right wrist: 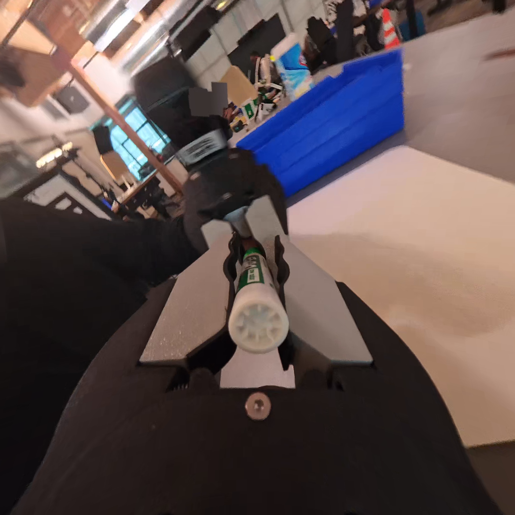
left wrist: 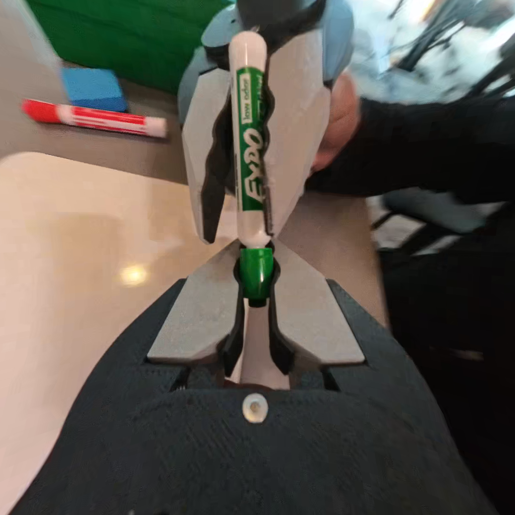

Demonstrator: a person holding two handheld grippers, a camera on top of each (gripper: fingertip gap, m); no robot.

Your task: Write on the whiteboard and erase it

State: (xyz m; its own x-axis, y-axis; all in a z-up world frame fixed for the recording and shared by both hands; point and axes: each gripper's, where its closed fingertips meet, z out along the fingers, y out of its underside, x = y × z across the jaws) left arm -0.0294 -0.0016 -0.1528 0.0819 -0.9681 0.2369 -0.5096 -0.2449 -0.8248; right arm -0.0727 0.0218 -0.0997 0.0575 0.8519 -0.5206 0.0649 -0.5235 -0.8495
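left gripper (left wrist: 255, 274) pinches the green cap (left wrist: 255, 274) | right gripper (right wrist: 257, 274) hugs the green marker (right wrist: 255, 299), white body | marker in the air over the whiteboard (left wrist: 83, 237) | red marker (left wrist: 94, 118), blue eraser (left wrist: 93, 89) on table

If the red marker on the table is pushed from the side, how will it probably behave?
The red marker would probably roll: its body looks round and it lies flat on the smooth table. It likely stays stiff, being a hard-looking tube like the green marker. The blue eraser just behind it might stop a roll that way.
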